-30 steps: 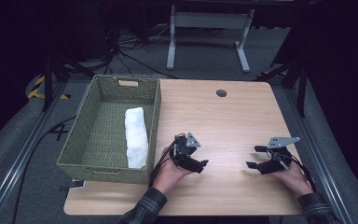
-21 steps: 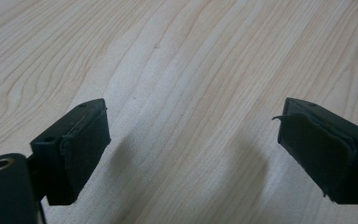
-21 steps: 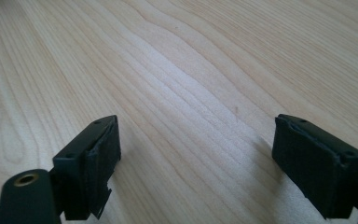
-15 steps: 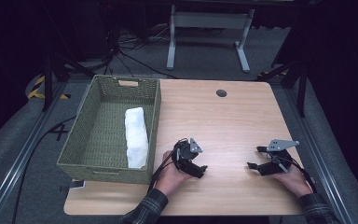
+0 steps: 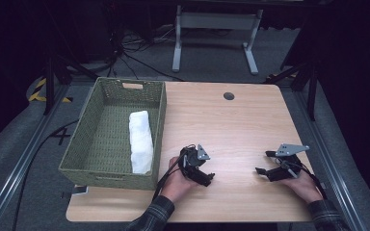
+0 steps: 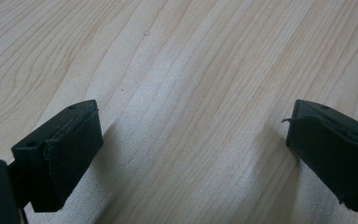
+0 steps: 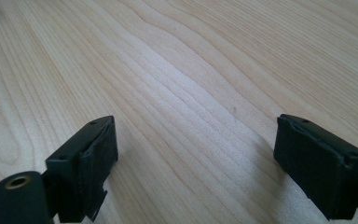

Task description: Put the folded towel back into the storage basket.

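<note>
the left gripper (image 5: 207, 177) rests on the pale wooden table (image 5: 231, 125) just right of the green woven basket (image 5: 84, 149), which holds a rolled white towel (image 5: 140, 141); its jaws have just been opening, nothing between them. the right gripper (image 5: 262, 163) is spread wide too, empty.

Both forearms wear dark plaid sleeves. The left gripper (image 5: 207, 179) and right gripper (image 5: 265, 171) are black, each topped by a grey three-cornered plate and trailing a black cable. Their blocky jaws carry matte black pads (frayed at the edges), with a brass-coloured socket low on each body.
</note>
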Tool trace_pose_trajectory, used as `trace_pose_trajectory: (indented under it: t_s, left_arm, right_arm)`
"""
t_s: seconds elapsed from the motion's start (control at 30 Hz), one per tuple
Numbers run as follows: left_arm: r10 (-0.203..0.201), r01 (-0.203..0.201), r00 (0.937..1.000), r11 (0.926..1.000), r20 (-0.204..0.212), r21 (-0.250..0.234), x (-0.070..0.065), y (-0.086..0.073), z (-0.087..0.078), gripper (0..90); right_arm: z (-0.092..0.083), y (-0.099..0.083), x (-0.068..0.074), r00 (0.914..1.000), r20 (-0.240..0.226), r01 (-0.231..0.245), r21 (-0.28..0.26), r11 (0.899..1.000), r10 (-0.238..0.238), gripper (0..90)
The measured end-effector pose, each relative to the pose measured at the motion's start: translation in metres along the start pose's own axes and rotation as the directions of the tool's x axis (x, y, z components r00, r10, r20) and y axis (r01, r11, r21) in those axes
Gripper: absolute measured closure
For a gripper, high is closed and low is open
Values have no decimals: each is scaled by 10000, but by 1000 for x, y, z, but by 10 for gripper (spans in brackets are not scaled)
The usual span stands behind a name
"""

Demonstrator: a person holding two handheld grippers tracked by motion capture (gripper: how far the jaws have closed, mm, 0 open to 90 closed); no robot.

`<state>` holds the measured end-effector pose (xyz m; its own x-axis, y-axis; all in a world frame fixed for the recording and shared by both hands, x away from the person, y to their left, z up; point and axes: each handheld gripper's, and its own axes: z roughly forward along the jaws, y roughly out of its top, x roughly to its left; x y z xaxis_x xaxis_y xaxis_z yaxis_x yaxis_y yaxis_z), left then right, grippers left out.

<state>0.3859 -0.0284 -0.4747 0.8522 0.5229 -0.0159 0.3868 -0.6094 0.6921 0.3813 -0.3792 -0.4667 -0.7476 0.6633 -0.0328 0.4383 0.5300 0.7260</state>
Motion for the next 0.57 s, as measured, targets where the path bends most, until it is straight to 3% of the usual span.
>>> trace_pose_trajectory:
  t_s: [0.57]
  left_arm:
    - [2, -2, 10000, 10000, 10, 6, 0, 0, 0, 39]
  right_arm:
    - [1, 0, 0, 10000, -52, 6, -2, 10000, -6, 125]
